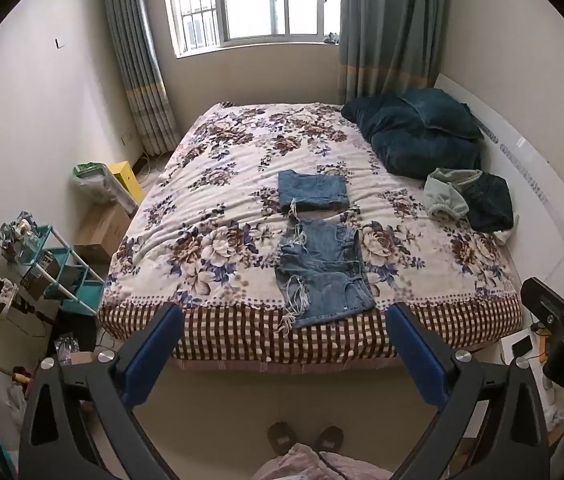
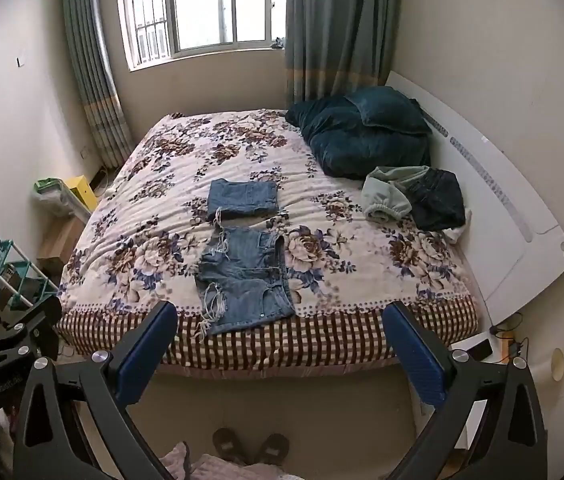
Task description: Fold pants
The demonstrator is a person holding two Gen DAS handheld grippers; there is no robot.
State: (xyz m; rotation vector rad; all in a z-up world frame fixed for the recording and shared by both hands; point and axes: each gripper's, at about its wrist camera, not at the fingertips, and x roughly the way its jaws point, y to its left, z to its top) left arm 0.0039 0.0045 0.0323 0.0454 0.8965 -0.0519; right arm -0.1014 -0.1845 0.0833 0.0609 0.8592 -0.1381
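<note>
A pair of frayed blue denim shorts (image 1: 324,270) lies flat and unfolded near the front edge of the floral bed (image 1: 210,184); it also shows in the right wrist view (image 2: 244,280). Just behind it lies a folded pair of denim shorts (image 1: 313,191), also in the right wrist view (image 2: 243,200). My left gripper (image 1: 284,318) is open and empty, held off the bed's front edge above the floor. My right gripper (image 2: 280,316) is also open and empty at the same distance, to the right of the left one.
A pile of clothes, pale green and dark (image 1: 468,200), lies at the bed's right side below dark teal pillows (image 1: 414,132). A white headboard (image 2: 514,208) stands right. A teal rack (image 1: 58,264), boxes and bags crowd the floor left. Slippers (image 1: 306,438) are on the floor below.
</note>
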